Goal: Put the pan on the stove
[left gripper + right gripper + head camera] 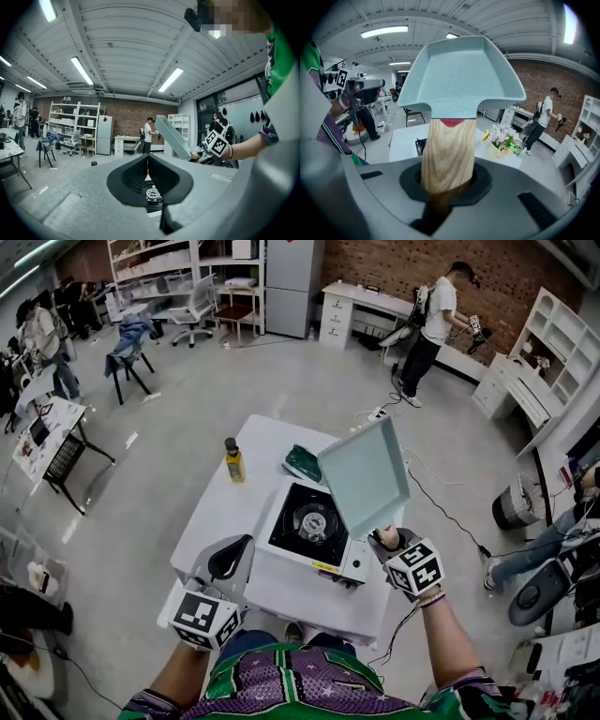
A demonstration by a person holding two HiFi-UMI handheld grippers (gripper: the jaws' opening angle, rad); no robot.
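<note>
Head view, right gripper [386,542] at the stove's near right corner, pale blue pan [364,474] tilted up above stove [312,524] on white table [230,512], left gripper [229,561] over the table's near left edge, left gripper view, jaws pressed together with nothing between, right gripper view, jaws pinching the pan's wooden handle [447,152]

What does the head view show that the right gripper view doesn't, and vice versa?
Only the head view: the yellow bottle and a green object on the table behind the stove. Only the right gripper view: the right tool with its jaws shut on the wooden handle of the pan, and a pot of flowers. Both: the pan held up tilted, the stove and the table.
</note>
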